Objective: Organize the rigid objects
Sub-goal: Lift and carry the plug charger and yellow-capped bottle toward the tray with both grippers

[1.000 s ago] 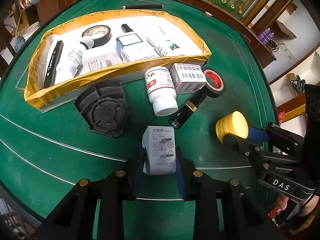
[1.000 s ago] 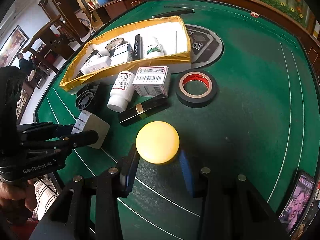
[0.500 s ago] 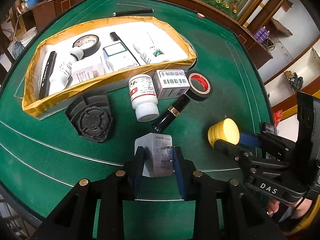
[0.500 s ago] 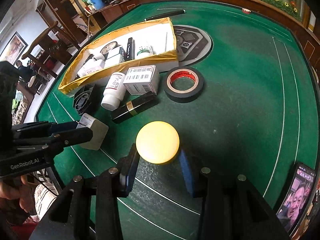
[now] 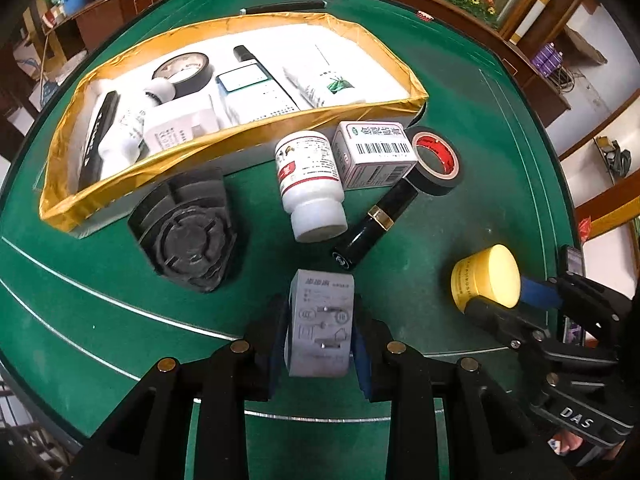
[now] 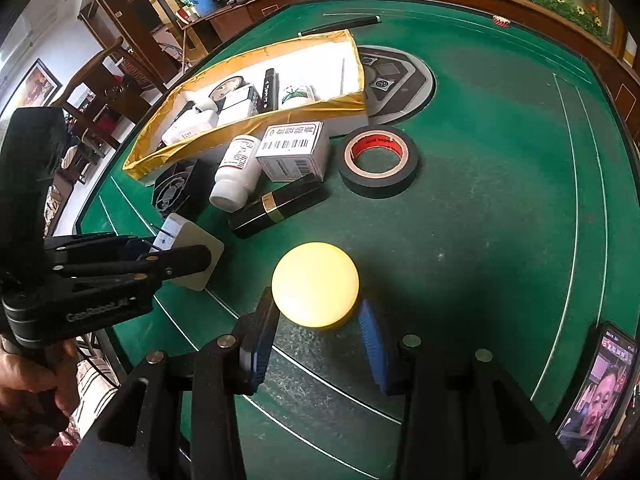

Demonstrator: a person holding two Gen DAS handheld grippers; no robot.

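Observation:
My left gripper (image 5: pixel 320 332) is shut on a white power adapter (image 5: pixel 320 324), prongs facing up, held above the green table. My right gripper (image 6: pixel 316 332) is shut on a yellow jar (image 6: pixel 315 288); the jar also shows in the left wrist view (image 5: pixel 486 280). The gold-edged box (image 5: pixel 60 208) lies at the back left and holds several items. In front of it lie a white pill bottle (image 5: pixel 310 184), a white barcode carton (image 5: pixel 376 152), a black tape roll (image 5: pixel 436 162), a black lipstick tube (image 5: pixel 374 220) and a black fan part (image 5: pixel 188 232).
A round grey panel (image 6: pixel 400 80) is set in the table behind the box. A black pen (image 6: pixel 340 26) lies at the far edge. A phone (image 6: pixel 600 392) lies at the right front edge. Wooden furniture stands past the table's raised wooden rim.
Both grippers rose and pulled back half a second ago, then came forward and lower again toward the loose items, still holding the adapter and the jar.

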